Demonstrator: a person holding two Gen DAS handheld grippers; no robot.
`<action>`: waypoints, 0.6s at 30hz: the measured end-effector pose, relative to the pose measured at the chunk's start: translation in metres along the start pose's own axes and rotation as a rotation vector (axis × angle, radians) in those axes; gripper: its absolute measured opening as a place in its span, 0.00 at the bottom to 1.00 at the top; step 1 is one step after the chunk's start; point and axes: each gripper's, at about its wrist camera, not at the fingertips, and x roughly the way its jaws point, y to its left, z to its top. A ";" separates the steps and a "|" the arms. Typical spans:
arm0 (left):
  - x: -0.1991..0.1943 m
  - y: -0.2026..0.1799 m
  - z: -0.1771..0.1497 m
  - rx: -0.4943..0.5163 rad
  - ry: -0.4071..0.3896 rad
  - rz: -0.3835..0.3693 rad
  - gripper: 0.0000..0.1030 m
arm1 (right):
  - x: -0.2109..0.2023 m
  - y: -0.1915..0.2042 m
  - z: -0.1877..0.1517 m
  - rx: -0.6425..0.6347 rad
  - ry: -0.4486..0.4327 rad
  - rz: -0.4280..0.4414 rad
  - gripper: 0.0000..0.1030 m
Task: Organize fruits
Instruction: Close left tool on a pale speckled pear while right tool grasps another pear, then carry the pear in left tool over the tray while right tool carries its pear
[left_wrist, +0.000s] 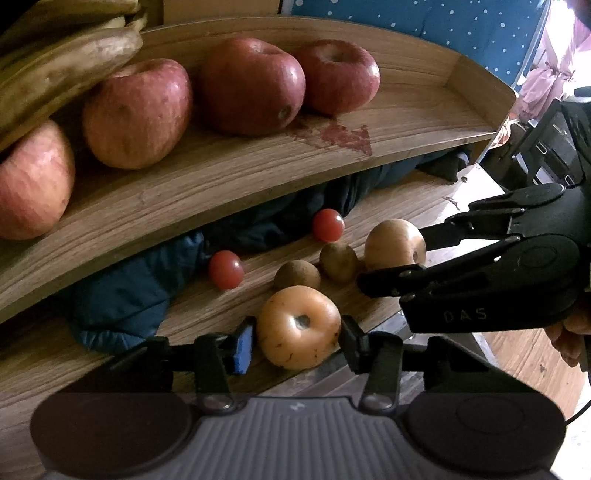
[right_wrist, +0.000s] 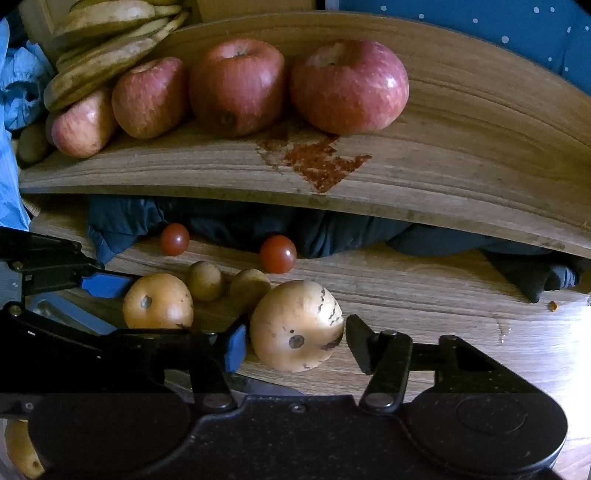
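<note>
Your left gripper (left_wrist: 297, 334) brackets one pear (left_wrist: 298, 326), your right gripper (right_wrist: 295, 341) another pear (right_wrist: 296, 325); jaws apart, neither clamped.

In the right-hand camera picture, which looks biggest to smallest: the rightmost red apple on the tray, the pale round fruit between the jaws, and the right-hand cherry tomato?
1. Rightmost red apple.
2. Pale round fruit, though it is nearer the camera, so its true size is uncertain.
3. Cherry tomato, clearly smallest.
</note>
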 end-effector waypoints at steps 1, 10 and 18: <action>0.000 0.000 0.000 0.003 0.000 0.002 0.50 | 0.000 0.000 0.000 0.002 0.000 0.002 0.54; -0.006 0.000 -0.002 -0.018 -0.022 -0.007 0.49 | -0.001 -0.002 -0.001 0.006 -0.007 0.002 0.52; -0.016 -0.005 -0.002 -0.011 -0.038 -0.002 0.49 | -0.012 -0.002 -0.006 0.003 -0.042 0.004 0.52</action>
